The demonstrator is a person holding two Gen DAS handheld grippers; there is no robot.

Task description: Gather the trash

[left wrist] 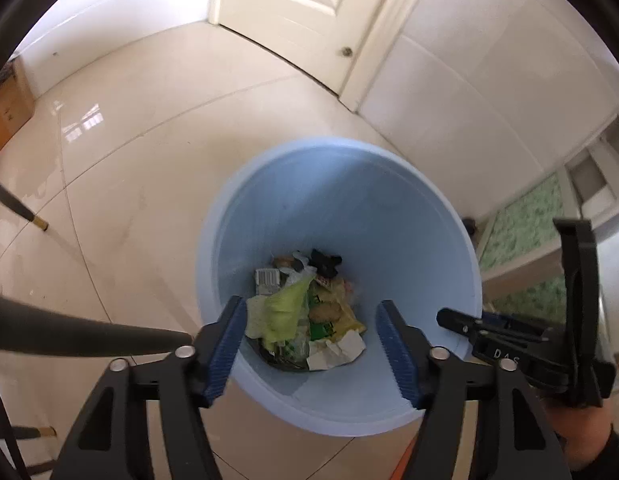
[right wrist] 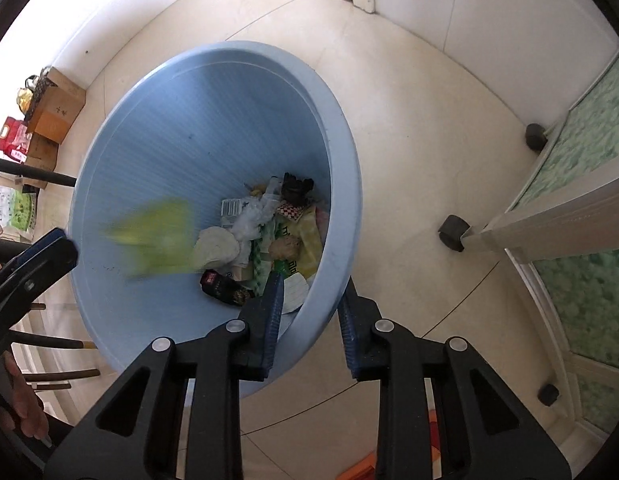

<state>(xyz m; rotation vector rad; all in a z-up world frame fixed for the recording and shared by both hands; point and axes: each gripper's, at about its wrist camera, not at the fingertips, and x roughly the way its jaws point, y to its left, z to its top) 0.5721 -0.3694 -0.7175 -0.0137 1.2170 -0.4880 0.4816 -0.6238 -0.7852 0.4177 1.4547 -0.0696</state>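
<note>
A light blue trash bin [left wrist: 349,184] stands on the tiled floor, with wrappers and paper [left wrist: 309,312] at its bottom. My left gripper [left wrist: 311,352] is open and empty above the bin's mouth. A yellow-green wrapper [left wrist: 281,312] lies on the pile; in the right wrist view it is a blur [right wrist: 157,236] inside the bin, in the air. My right gripper [right wrist: 311,312] straddles the bin's near rim [right wrist: 329,280], one finger inside and one outside. It also shows in the left wrist view [left wrist: 457,316] at the bin's right edge.
A white door [left wrist: 305,12] and white wall panels are beyond the bin. Dark chair legs [left wrist: 17,208] stand at the left. Cardboard boxes and bags [right wrist: 45,120] sit by the wall. A wheeled white unit with green patterned panels [right wrist: 569,208] is at the right.
</note>
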